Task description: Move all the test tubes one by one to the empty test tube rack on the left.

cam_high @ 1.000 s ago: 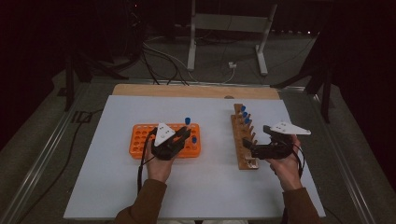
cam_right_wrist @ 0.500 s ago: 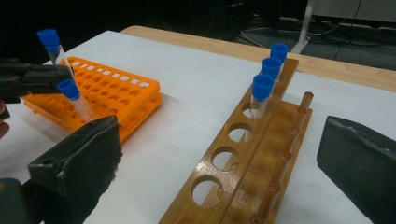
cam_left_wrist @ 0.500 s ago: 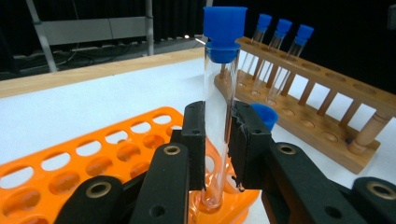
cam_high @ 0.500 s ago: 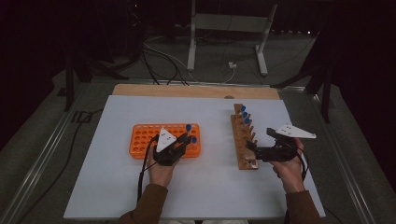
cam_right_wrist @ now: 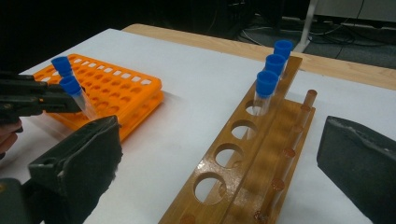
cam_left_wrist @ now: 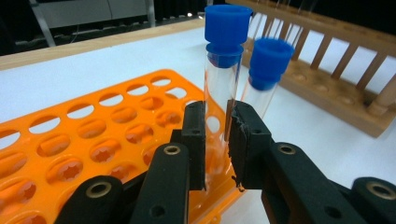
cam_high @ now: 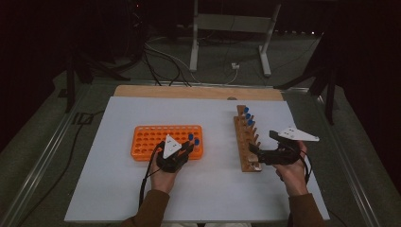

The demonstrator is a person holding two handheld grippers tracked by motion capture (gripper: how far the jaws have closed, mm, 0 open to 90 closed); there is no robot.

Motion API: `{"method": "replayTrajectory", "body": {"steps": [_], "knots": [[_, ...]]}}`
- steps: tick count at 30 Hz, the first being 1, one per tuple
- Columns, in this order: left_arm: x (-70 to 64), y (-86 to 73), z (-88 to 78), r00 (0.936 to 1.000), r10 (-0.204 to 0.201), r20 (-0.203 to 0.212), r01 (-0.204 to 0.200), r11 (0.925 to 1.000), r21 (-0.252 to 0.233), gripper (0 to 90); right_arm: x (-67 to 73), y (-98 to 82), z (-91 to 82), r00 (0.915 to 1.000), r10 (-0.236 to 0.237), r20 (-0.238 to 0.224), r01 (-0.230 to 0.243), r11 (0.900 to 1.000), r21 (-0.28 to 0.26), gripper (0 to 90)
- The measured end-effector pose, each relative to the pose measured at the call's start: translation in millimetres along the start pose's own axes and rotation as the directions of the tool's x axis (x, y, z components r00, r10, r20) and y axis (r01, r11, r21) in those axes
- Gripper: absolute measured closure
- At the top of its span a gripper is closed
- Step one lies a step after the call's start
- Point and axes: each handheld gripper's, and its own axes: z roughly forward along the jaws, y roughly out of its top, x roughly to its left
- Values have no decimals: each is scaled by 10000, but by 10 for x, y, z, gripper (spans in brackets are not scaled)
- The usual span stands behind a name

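Blue-capped test tube (cam_left_wrist: 219,84) clamped at the orange rack (cam_left_wrist: 93,144).
Your left gripper (cam_left_wrist: 215,140) jaws grip its glass (upright); your right gripper (cam_right_wrist: 219,186) jaws stand apart over the wooden rack (cam_right_wrist: 252,154).

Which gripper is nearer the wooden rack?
Right. The right gripper sits at the wooden rack's near end; the left gripper is over the orange rack, holding a tube.

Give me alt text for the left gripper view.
The left claw is shut on a clear blue-capped test tube at the corner of an orange rack. A second capped tube stands just behind, with a wooden rack beyond.
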Motion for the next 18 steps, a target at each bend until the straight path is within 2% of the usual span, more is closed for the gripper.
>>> {"method": "replayTrajectory", "body": {"steps": [5, 13, 16, 18], "knots": [[-15, -45, 13, 9986, 517, -54, -513, 9970, 573, 786, 0, -10, 4, 10000, 15, -16, -15, 10000, 25, 0], [-22, -30, 19, 9980, 630, -48, -624, 9953, 738, 787, 19, -12, 23, 10000, -43, -58, 43, 10000, 76, 0], [-11, -21, 22, 9983, 581, 36, -582, 9952, 783, 786, 29, -14, 36, 9999, -69, -86, 70, 9999, 103, 0], [6, -19, 23, 9991, 388, 170, -400, 9962, 773, 780, 37, -14, 42, 9999, -85, -102, 87, 9999, 112, 0]]}}
